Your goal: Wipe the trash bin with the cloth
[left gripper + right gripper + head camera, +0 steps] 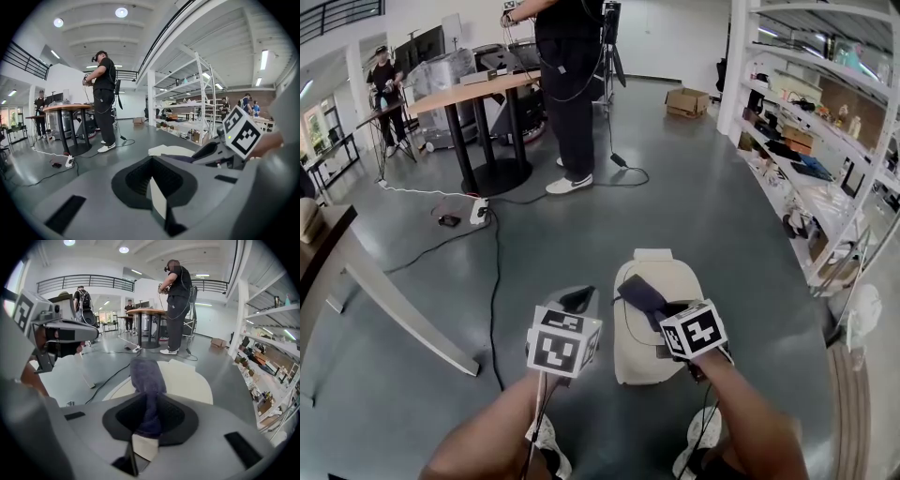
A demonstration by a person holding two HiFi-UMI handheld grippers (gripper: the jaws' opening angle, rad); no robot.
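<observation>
A cream trash bin (pixel 649 339) stands on the grey floor just in front of me, its lid (pixel 185 378) closed. My right gripper (pixel 659 309) hovers over the lid and is shut on a dark purple cloth (pixel 641 292). In the right gripper view the cloth (pixel 146 380) sticks up out of the shut jaws (pixel 147 414) and lies over the lid. My left gripper (pixel 578 301) hangs beside the bin's left side, jaws shut with nothing in them (pixel 152 177). From the left gripper view the bin (pixel 169 150) and the right gripper (pixel 220 151) show to the right.
A black cable (pixel 494 291) runs over the floor left of the bin to a power strip (pixel 478 211). A person (pixel 567 89) stands at a round table (pixel 483 94) farther off. White shelving (pixel 811 150) lines the right side. A wooden bench (pixel 389 300) lies at left.
</observation>
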